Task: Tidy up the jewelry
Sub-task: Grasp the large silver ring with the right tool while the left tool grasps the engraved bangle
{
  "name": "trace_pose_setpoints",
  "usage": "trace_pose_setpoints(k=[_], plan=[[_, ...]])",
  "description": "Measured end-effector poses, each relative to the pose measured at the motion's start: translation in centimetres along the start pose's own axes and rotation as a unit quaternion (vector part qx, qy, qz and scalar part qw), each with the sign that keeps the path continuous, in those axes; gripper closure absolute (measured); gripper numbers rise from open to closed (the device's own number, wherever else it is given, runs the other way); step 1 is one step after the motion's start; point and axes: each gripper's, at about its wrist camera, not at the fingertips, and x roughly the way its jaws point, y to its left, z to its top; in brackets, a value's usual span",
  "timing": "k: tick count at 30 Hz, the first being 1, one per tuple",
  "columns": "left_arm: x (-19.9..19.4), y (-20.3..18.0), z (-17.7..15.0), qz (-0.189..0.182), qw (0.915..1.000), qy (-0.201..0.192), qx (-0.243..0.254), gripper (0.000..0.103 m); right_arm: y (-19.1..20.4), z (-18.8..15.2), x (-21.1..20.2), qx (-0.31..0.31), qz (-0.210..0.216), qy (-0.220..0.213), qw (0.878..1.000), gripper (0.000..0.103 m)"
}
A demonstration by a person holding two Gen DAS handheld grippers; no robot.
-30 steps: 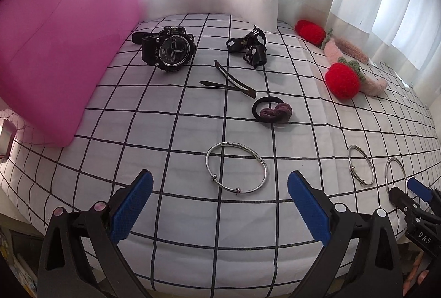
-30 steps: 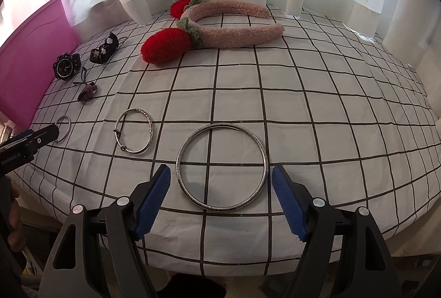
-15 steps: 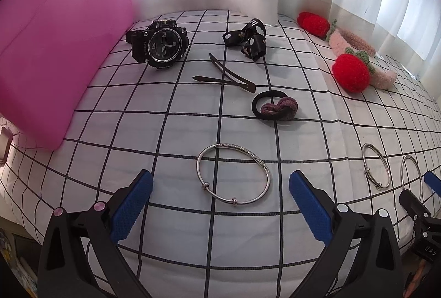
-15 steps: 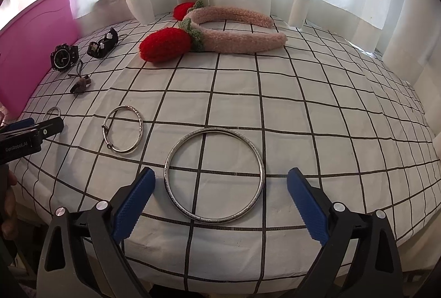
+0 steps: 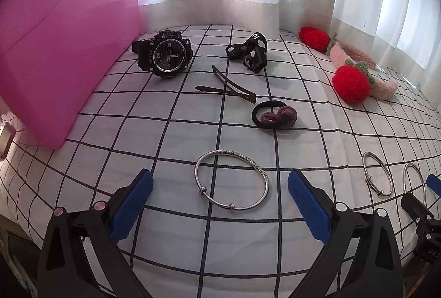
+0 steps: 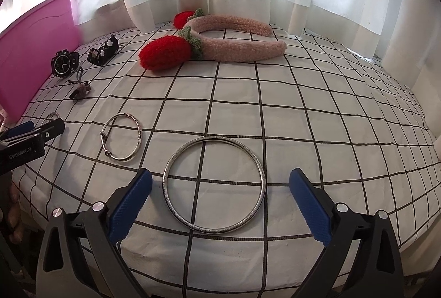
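Observation:
A silver beaded bangle [image 5: 234,154] lies flat on the checked cloth. My left gripper [image 5: 220,187] hovers open just in front of it, its blue pads [image 5: 132,204] well apart and holding nothing. A large plain silver ring [image 6: 215,138] lies between the wide blue pads [image 6: 129,204] of my right gripper [image 6: 220,182], which is open and not touching it. A second thin bangle [image 6: 138,129] rests to the ring's left. Farther back are a black watch [image 5: 165,55], two brown hair clips [image 5: 228,88] and a hair tie [image 5: 275,116].
A tall pink bin [image 5: 63,44] stands on the left by the watch. A black ribbon clip [image 5: 250,52] and a pink headband with red strawberries [image 6: 234,47] lie near the white curtains. The cloth's front edge drops away just under both grippers.
The right gripper's jaws have spread wider around the large ring. Both views have tilted slightly; no object on the cloth has moved.

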Motion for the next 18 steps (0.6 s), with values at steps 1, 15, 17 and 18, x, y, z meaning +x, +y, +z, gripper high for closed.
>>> trace_pose_setpoints(k=[1,15,17,18], plan=[[-0.1,-0.1,-0.1,-0.002,1.0000,-0.003,0.002,0.012,0.0,0.0,0.0,0.000,0.003,0.000,1.000,0.009],[-1.2,-1.1,-0.3,-0.024,0.9993,-0.021,0.021,0.053,-0.1,-0.1,-0.7,-0.005,0.014,-0.014,1.000,0.032],[-1.3,-1.0,-0.3,-0.025,0.9994,-0.018,0.017,0.053,-0.3,0.0,-0.7,0.002,0.019,-0.016,1.000,0.032],[-1.3,-0.9,-0.3,-0.025,0.9994,-0.017,0.016,0.053,-0.4,0.0,-0.8,0.005,0.022,-0.016,1.000,0.032]])
